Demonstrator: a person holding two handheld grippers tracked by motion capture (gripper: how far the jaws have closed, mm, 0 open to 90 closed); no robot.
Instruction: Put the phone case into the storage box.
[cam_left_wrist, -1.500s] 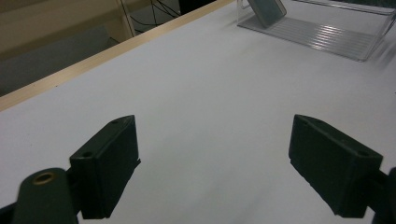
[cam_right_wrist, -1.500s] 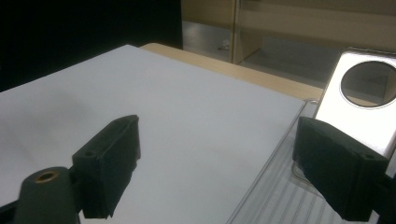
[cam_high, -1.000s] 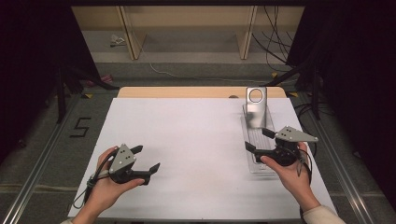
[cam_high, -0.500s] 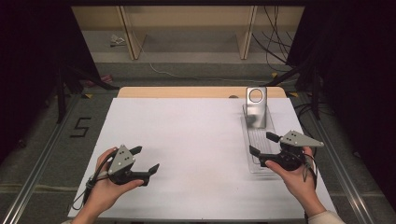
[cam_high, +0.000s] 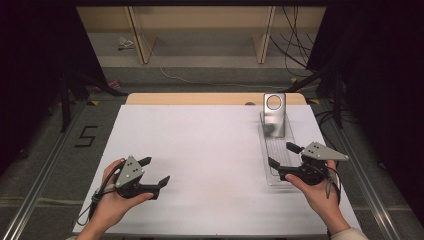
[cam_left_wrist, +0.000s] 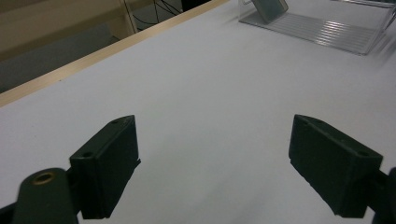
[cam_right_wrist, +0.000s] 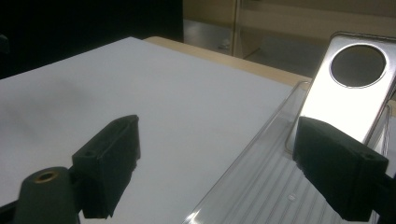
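Observation:
A silver metal stand with a round hole (cam_high: 274, 114) (cam_right_wrist: 351, 98) rises at the far end of a clear ribbed plastic tray (cam_high: 275, 152) (cam_right_wrist: 261, 191) on the right of the white table. My right gripper (cam_high: 283, 156) (cam_right_wrist: 217, 172) is open, hovering over the tray's near end with nothing between its jaws. At the front left, my left gripper (cam_high: 155, 171) (cam_left_wrist: 215, 168) is open over bare table, also holding nothing. In the left gripper view the tray (cam_left_wrist: 322, 30) and the foot of the stand (cam_left_wrist: 268, 8) lie far off at the top right.
The white table top (cam_high: 200, 150) has a wooden strip along its far edge (cam_high: 200, 98). Beyond it stand wooden shelf legs (cam_high: 137, 35) and loose cables on the floor. Metal rails (cam_high: 45, 165) run along both sides of the table.
My right gripper has drawn back toward the near end of the tray and slightly right. The left gripper has hardly moved.

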